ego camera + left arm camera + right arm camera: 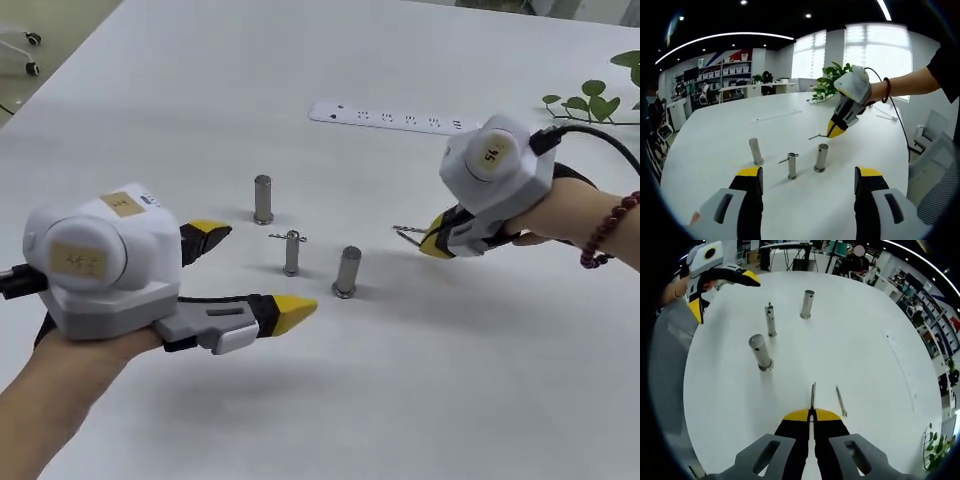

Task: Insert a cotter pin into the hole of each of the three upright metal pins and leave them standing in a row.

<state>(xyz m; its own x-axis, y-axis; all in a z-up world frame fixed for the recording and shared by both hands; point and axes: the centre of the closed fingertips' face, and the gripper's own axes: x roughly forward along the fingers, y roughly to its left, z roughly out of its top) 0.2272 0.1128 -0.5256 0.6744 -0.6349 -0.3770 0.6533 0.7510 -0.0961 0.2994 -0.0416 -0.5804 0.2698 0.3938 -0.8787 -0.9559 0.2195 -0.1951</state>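
While the left claw [250, 270] hangs open over the tabletop [400, 400], three metal pins [347, 271] stand upright in a row beyond it, the middle one [292, 260] carrying a cotter pin [288, 237]; farther off, the right claw [437, 245] is pinched shut on a second cotter pin [813, 394].

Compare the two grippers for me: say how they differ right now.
The left gripper has its jaws spread wide, with nothing between them; the right gripper has its jaws shut on a cotter pin. In the head view, the left gripper is to the left of the three metal pins, the right gripper to their right. Both have black jaws with yellow tips.
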